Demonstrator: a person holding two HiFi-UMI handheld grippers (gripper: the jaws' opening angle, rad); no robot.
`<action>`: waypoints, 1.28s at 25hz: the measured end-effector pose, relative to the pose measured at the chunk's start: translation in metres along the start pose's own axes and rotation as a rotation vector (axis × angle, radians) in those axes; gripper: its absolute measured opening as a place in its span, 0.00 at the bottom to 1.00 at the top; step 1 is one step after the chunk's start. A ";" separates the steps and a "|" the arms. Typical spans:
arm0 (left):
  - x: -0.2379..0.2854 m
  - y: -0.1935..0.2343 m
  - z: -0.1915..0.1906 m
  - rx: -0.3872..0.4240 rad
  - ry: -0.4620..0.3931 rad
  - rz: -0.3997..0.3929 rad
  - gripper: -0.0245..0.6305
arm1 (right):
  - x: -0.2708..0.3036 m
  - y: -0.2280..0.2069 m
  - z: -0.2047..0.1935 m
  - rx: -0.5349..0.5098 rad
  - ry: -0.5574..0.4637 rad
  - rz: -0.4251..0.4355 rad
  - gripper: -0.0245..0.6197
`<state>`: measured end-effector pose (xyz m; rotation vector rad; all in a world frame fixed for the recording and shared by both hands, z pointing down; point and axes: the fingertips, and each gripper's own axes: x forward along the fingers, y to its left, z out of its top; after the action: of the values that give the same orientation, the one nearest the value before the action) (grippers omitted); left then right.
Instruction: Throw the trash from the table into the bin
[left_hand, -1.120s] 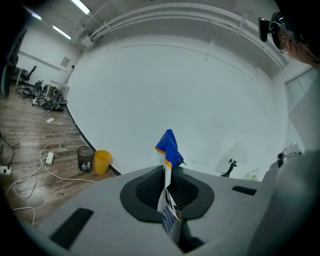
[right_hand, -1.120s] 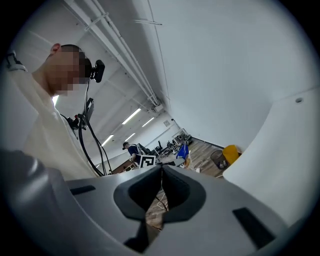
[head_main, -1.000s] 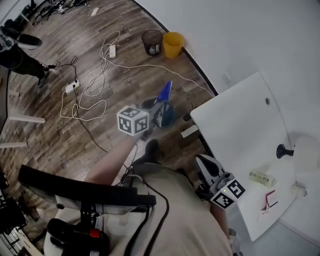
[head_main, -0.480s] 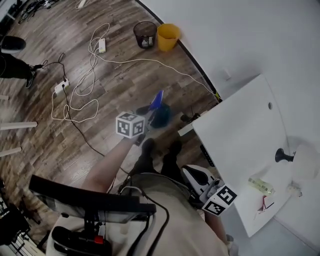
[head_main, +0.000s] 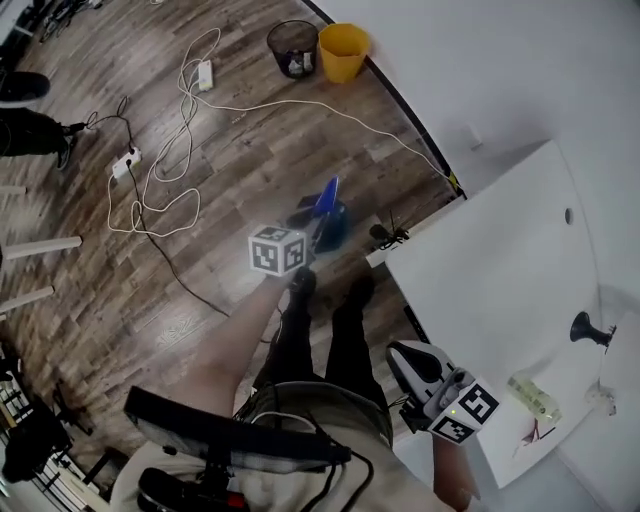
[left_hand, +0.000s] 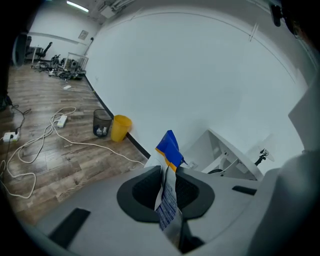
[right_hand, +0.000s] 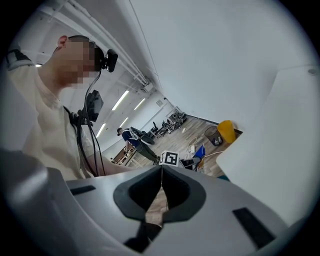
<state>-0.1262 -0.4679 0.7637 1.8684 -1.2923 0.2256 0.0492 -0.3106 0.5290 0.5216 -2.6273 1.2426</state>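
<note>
The left tongs (left_hand: 167, 175) pinch a blue wrapper (left_hand: 169, 147) over the floor just beside the bench (head_main: 490, 270). The yellow bin (head_main: 343, 52) stands well apart from the bench. The right tongs (right_hand: 161, 184) are closed on nothing at the bench's edge.

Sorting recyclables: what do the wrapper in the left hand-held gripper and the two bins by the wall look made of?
Wrapper: thin printed film, probably plastic or foil-lined; it creases flat between the jaws.
Yellow bin: smooth opaque plastic, likely.
Black bin: wire mesh, apparently metal; its contents show through.
</note>
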 end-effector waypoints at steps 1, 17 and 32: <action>0.005 0.003 -0.008 -0.013 -0.002 0.007 0.07 | 0.003 -0.005 -0.004 0.006 0.013 0.003 0.06; 0.085 0.105 -0.084 -0.008 0.011 0.060 0.07 | 0.082 -0.033 -0.087 0.105 0.097 0.086 0.06; 0.120 0.158 -0.169 -0.010 0.172 0.095 0.07 | 0.102 -0.062 -0.104 0.139 0.096 0.140 0.06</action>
<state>-0.1547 -0.4503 1.0225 1.7403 -1.2618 0.4204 -0.0181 -0.2898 0.6707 0.2941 -2.5480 1.4614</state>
